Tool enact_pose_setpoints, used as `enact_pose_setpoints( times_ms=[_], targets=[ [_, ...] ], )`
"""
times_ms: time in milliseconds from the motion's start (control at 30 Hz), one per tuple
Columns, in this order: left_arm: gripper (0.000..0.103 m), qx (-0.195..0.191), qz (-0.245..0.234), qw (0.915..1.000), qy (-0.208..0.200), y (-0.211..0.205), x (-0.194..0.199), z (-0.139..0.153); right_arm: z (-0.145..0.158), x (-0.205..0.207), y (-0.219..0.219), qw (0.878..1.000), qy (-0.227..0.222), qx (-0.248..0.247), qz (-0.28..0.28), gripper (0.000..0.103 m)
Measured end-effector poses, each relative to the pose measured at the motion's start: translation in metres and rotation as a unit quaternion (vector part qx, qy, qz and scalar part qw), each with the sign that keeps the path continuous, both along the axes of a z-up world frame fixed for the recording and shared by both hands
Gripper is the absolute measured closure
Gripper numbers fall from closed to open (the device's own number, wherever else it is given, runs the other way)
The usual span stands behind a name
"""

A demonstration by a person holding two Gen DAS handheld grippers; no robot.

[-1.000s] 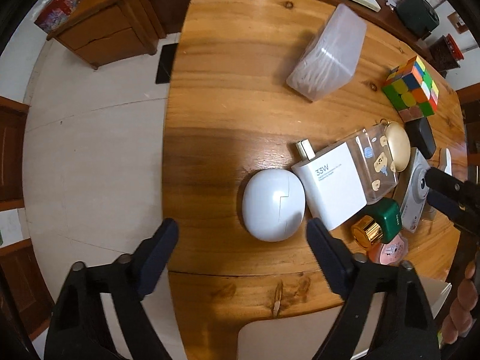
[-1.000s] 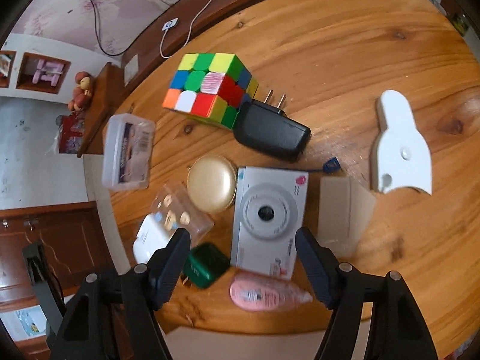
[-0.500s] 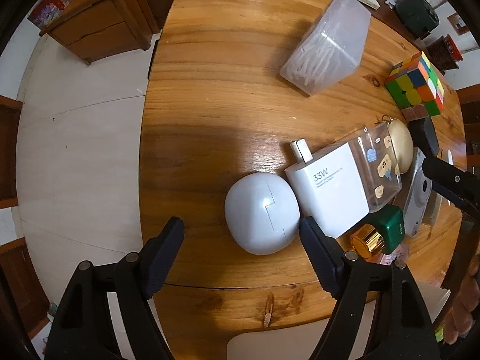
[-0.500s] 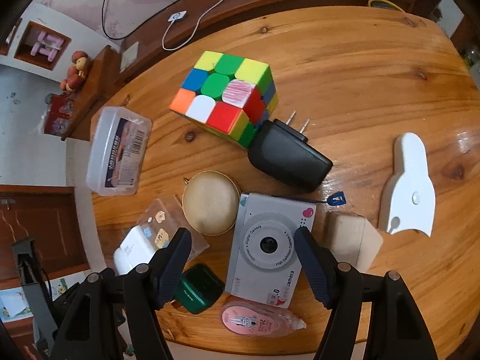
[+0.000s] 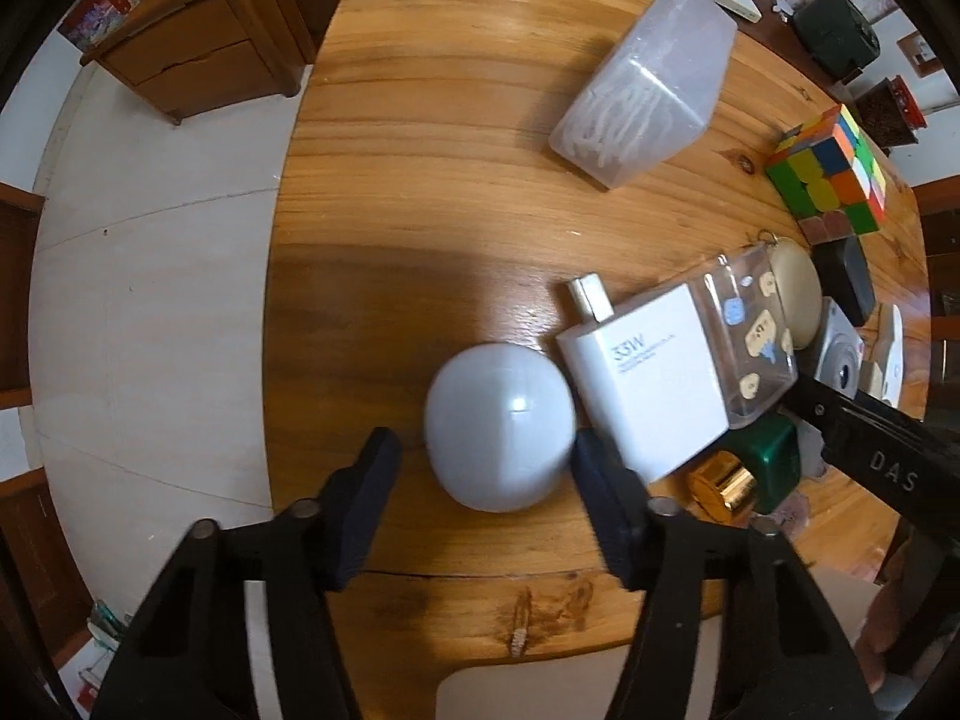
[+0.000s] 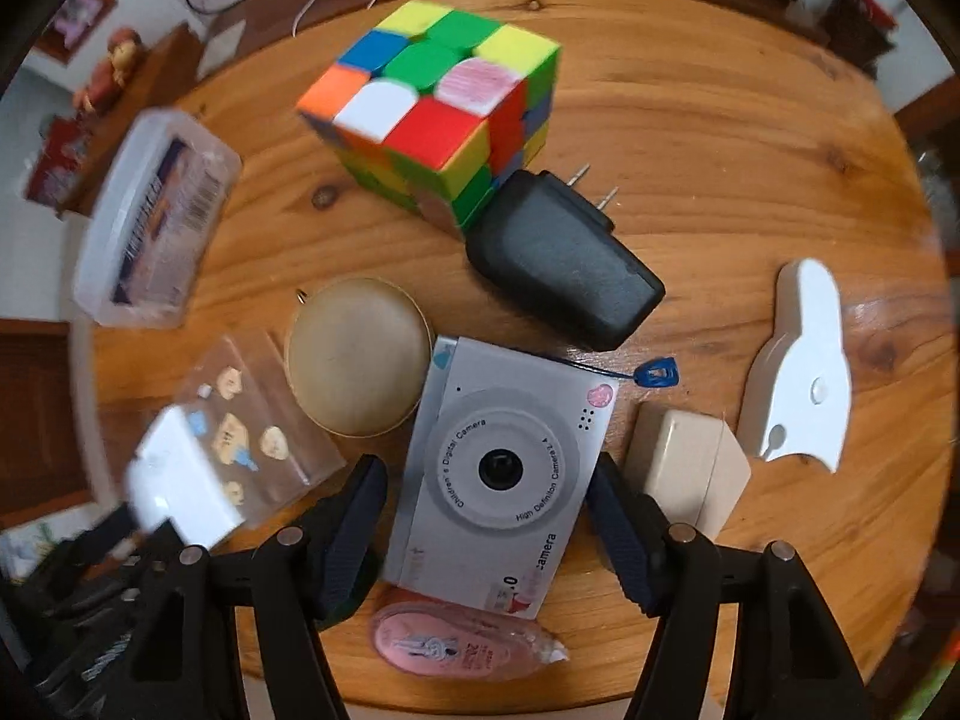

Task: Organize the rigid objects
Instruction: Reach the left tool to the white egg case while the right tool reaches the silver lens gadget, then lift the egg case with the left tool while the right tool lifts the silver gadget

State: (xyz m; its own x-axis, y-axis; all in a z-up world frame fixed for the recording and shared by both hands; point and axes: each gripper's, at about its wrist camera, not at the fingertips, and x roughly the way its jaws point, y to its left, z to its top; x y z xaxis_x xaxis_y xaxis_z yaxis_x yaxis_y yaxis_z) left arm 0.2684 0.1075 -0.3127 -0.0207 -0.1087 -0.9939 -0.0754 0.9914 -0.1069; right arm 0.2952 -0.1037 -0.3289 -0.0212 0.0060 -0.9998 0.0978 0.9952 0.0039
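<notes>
1. Down between our two tools lies a cluster of small things on the round wooden bench (image 5: 420,192); we take the silver toy camera (image 6: 504,468) as our landmark.
2. Our right gripper (image 6: 486,516) points down over the camera, its jaws straddling the body. They have just been closing in, but a gap shows on each side, so nothing is grasped.
3. Touching the camera's left upper corner is a round gold case (image 6: 357,354); just beyond its top edge lies a black plug adapter (image 6: 564,264), with the colour cube (image 6: 438,114) against the adapter's far end.
4. Just right of the camera sits a small beige box (image 6: 684,468), and further right a white plastic piece (image 6: 804,366).
5. Below the camera, by the bench edge, lies a pink oval dispenser (image 6: 444,642).
6. Left of the camera are a clear sticker box (image 6: 258,426) and a white charger block (image 5: 648,384); a clear lidded tub (image 6: 150,216) lies well off to the upper left.
7. Farther left than the charger, touching it, sits a white egg-shaped case (image 5: 498,426). Our left gripper (image 5: 486,474) has just been closing around it: the right jaw looks to be at its side and the left stands apart, so it is not clamped.
8. A green bottle with a gold cap (image 5: 750,474) sits between charger and camera.
</notes>
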Motion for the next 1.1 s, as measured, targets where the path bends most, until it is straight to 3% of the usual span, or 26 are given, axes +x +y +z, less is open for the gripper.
enact_pose_setpoints(
  times_ms=[133,400,500,600,867,1100],
  targets=[
    [0.052,-0.002,0.009,0.9999,0.011,0.002,0.001,0.002,-0.002,-0.004,0.000,1.000,0.000,-0.011,-0.003,0.039],
    [0.047,-0.017,0.046,0.9984,0.027,0.016,0.018,-0.005,-0.005,-0.013,-0.006,1.000,0.003,-0.007,-0.002,0.040],
    [0.047,-0.003,0.045,0.9986,0.027,0.014,0.024,-0.007,-0.007,-0.006,0.002,1.000,0.003,-0.009,-0.003,0.040],
    [0.052,0.016,0.033,0.9993,0.012,0.007,0.020,-0.006,-0.008,-0.003,0.005,1.000,0.003,-0.010,-0.002,0.040],
    [0.052,0.006,0.034,0.9993,-0.014,0.002,0.004,-0.003,0.000,-0.016,0.007,1.000,-0.013,0.009,0.005,0.041],
    [0.052,-0.010,0.031,0.9978,-0.058,0.000,-0.016,0.040,0.029,-0.028,-0.012,0.998,-0.048,0.045,-0.003,0.041]
  ],
)
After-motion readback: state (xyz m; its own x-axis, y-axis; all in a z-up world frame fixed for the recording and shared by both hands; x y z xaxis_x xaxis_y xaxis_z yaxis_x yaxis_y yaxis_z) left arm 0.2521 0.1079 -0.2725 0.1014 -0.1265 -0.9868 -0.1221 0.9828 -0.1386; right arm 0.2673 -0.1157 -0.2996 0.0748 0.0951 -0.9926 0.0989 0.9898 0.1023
